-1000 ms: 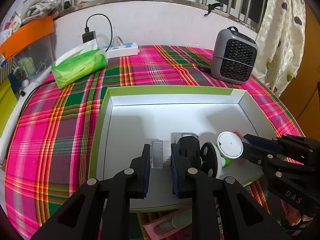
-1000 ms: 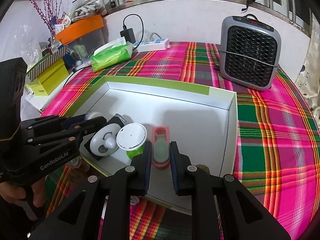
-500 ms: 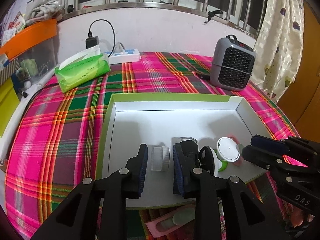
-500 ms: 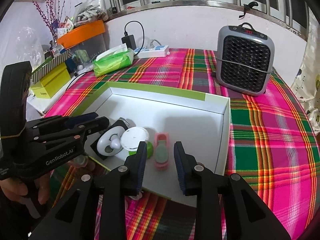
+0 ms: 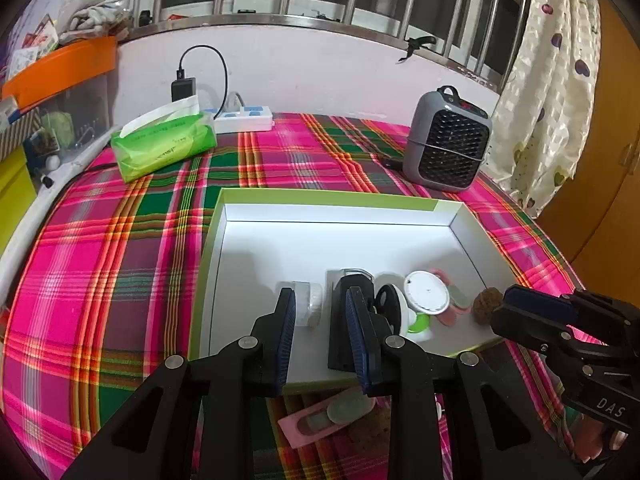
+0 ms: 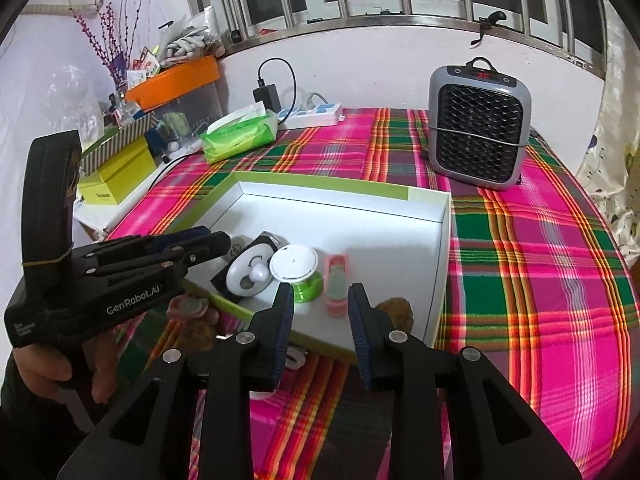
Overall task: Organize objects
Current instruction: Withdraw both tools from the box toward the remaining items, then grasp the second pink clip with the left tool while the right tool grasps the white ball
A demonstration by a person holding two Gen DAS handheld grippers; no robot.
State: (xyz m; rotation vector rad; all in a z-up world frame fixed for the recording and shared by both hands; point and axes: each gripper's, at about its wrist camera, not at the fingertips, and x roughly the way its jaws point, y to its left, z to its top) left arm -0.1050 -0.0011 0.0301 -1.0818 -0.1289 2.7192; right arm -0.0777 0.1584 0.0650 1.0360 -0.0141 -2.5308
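Note:
A white box with a green rim (image 5: 332, 200) (image 6: 320, 182) lies on the plaid cloth. Along its near side sit a small clear jar (image 5: 306, 304), a black item (image 5: 344, 316), a white round disc (image 6: 246, 276), a green spool with a white lid (image 6: 294, 266) (image 5: 426, 298), a pink case (image 6: 336, 284) (image 5: 454, 300) and a brown walnut-like lump (image 6: 396, 310) (image 5: 488, 300). My left gripper (image 5: 320, 304) (image 6: 208, 240) is open, just short of the jar. My right gripper (image 6: 320, 300) (image 5: 532, 312) is open too, drawn back from the pink case, pads off it.
A second pink case (image 5: 328, 416) lies on the cloth in front of the box. A grey heater (image 6: 478, 124) stands at the back right. A green tissue pack (image 5: 164, 146), a power strip (image 5: 244, 120) and a yellow box (image 6: 116, 176) are at the back left.
Both grippers opened. The left let go of the clear jar and the right let go of the pink case; both items now lie in the box. The right gripper drew back a little.

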